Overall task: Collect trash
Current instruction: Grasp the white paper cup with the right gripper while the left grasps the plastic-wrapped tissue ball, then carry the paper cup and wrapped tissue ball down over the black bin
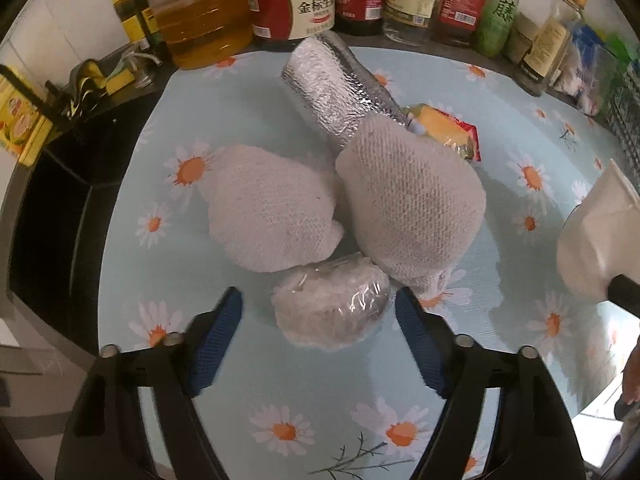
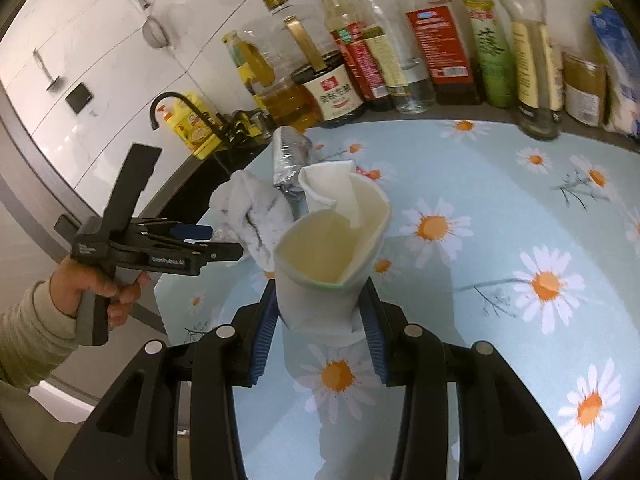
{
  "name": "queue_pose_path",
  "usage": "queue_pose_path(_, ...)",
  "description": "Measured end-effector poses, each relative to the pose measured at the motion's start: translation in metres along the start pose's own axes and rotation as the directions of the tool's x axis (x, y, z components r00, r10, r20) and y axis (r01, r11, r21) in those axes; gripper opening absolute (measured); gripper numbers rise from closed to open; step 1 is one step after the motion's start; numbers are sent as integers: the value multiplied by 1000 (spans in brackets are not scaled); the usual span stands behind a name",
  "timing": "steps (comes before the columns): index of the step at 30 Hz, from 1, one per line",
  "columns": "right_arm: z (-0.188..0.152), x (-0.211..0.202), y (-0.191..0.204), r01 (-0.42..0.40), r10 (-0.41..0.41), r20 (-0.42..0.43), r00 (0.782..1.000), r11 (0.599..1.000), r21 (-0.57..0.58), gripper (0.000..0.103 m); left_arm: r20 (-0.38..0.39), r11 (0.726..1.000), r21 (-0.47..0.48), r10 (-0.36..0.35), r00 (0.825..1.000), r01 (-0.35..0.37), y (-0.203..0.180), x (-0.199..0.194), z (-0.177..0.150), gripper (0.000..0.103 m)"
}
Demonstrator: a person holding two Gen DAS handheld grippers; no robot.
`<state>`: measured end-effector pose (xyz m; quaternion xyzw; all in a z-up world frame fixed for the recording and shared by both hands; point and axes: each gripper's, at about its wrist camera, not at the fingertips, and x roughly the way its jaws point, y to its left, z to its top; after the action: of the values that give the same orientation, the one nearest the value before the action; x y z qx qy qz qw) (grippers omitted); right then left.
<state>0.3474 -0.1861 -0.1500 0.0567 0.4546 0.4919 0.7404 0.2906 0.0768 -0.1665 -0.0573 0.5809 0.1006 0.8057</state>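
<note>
In the left wrist view my left gripper is open, its blue pads on either side of a crumpled clear plastic wad lying on the daisy-print mat. Behind the wad lie two white knitted cloth bundles, a silver foil pouch and a yellow-red wrapper. My right gripper is shut on an open white paper bag, held above the mat. The bag also shows at the right edge of the left wrist view. The left gripper shows in the right wrist view.
A row of oil, sauce and vinegar bottles lines the back of the counter. A black sink with a faucet lies left of the mat. A yellow soap bottle stands by it.
</note>
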Motion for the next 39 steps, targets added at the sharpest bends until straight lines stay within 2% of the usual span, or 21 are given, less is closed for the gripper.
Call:
queue_pose_path(1,-1,-2,0,4,-4,4,1000,1000,4,41,-2,1000,3,0,1000,0,0,1,0,57)
queue_pose_path(4,-5,-5,1,22,-22,9,1000,1000,4,41,7,1000,18,-8,1000,8,0,1,-1,56)
queue_pose_path(10,-12,-8,10,52,-53,20,998,998,26,41,14,998,52,-35,999,34,1,-3,-7,55)
queue_pose_path(17,-21,-8,32,161,-162,16,987,983,87,41,58,990,110,-93,994,86,4,-20,-19,55)
queue_pose_path(23,-30,-9,49,237,-238,-10,971,958,159,41,113,976,161,-162,980,143,14,-43,-30,55)
queue_pose_path(27,-33,-13,66,253,-259,2,966,947,196,41,140,968,171,-207,968,183,24,-58,-38,55)
queue_pose_path(34,-39,-5,107,288,-299,23,954,933,215,41,180,953,198,-265,947,229,44,-81,-54,55)
queue_pose_path(39,-43,7,146,311,-319,26,947,936,165,42,179,941,204,-306,935,269,57,-87,-65,55)
